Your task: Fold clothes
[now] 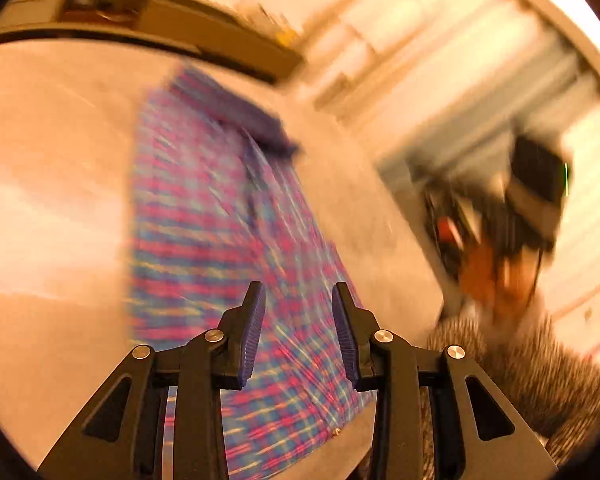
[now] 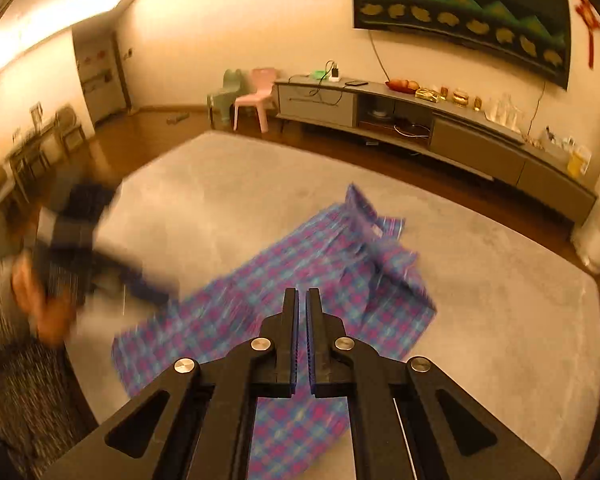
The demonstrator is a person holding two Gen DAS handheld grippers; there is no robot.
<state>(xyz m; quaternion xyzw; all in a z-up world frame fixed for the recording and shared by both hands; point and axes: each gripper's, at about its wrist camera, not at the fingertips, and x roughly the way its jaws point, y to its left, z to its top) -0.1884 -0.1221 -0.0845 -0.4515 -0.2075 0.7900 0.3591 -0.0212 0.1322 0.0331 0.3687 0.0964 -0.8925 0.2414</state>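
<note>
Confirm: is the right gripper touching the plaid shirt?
Apart. In the right wrist view the right gripper has its jaws shut with nothing between them, raised well above the plaid shirt lying flat on the carpet.

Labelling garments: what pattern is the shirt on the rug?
Blue, pink and purple plaid shirt; sharpest in the right wrist view.
</note>
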